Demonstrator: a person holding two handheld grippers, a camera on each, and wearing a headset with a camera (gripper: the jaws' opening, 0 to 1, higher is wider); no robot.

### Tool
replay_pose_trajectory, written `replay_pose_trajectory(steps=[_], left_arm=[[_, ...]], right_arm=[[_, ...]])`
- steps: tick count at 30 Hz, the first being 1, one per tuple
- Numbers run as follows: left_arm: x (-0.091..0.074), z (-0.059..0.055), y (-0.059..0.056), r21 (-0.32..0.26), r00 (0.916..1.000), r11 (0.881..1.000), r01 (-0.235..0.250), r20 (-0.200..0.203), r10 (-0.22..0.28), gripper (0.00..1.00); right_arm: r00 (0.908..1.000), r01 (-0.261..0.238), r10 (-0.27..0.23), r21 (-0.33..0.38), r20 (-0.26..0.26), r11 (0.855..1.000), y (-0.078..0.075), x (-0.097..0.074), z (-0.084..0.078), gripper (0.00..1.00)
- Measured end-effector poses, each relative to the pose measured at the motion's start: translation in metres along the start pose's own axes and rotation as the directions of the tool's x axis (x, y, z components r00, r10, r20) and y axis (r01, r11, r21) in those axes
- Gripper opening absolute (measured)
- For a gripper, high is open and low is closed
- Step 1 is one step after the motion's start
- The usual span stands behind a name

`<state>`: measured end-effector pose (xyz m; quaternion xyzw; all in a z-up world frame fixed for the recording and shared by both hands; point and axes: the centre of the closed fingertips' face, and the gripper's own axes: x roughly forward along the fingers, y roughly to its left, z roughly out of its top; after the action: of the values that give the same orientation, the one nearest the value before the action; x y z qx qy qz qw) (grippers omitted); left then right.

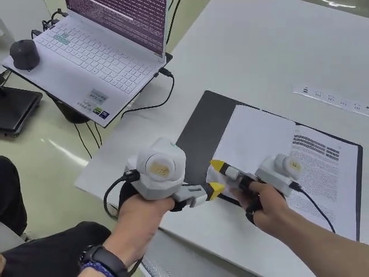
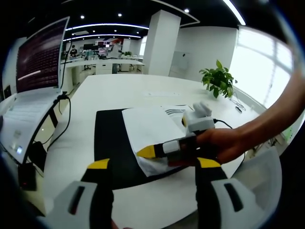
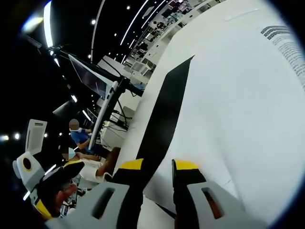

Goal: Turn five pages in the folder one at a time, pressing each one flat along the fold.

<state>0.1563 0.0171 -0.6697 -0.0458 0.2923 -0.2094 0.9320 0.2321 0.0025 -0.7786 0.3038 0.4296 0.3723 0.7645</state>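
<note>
Table: white and broad, with an open-plan office behind it, ceiling spots lit, and a plant by the window beyond the folder's far side.
Folder: black, lying open and flat by the table's near edge, both grippers crowding its near side.
Page: one white sheet is up off the folder, blank back showing, bowed over the fold; its near corner sits at the folder's near edge, right by the yellow tips.
Printed sheet: flat on the folder's right half, with dense text, dark bars near the top, and its left part hidden under the raised page.
Left cover: bare black inside, just left of the page.
Right gripper: at the page's near corner, jaws drawn close with a slim gap between the yellow tips and paper running in at them. Whether the pads touch the sheet, I cannot tell.
Right hand: wrapped round the handle, just off the folder's near edge.
Left gripper: jaws spread wide with nothing between them, hanging just short of the folder's near edge and pointed at the right gripper's yellow tip.
Left hand: under its gripper, off the folder's near-left corner, a watch on the wrist.
Laptop: open, screen full of text lines, well to the folder's far left; a black cable loops from it toward the folder's left edge.
</note>
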Motion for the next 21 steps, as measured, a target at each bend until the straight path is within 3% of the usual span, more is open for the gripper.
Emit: replay_pose_trajectory(steps=[6,11,14,16,19,21], left_arm=[[-0.004,-0.002,0.001,-0.018,0.9998,1.000,0.019,0.011,-0.019,0.68],[-0.004,-0.013,0.002,0.018,0.9988,0.999,0.044,-0.020,-0.044,0.66],[-0.004,-0.013,0.003,0.028,0.9976,0.997,0.069,-0.007,-0.069,0.61],[-0.001,-0.018,0.004,0.049,0.9961,0.995,0.087,-0.022,-0.086,0.60],[0.004,-0.023,0.007,0.061,0.9945,0.993,0.099,-0.040,-0.097,0.56],[0.006,-0.022,0.009,0.061,0.9933,0.992,0.111,-0.039,-0.109,0.53]], right_arm=[[0.9999,-0.013,0.013,-0.007,0.005,1.000,0.006,-0.003,-0.003,0.26],[0.9982,-0.058,0.056,-0.076,-0.019,0.995,0.017,-0.011,-0.011,0.31],[0.9977,-0.066,0.065,-0.071,-0.022,0.995,0.021,-0.023,-0.014,0.29],[0.9940,-0.110,0.110,-0.053,-0.002,0.993,0.030,-0.032,-0.012,0.29],[0.9933,-0.116,0.115,-0.124,-0.016,0.986,0.036,-0.048,-0.013,0.29],[0.9937,-0.112,0.112,-0.130,-0.008,0.985,0.035,-0.057,-0.011,0.29]])
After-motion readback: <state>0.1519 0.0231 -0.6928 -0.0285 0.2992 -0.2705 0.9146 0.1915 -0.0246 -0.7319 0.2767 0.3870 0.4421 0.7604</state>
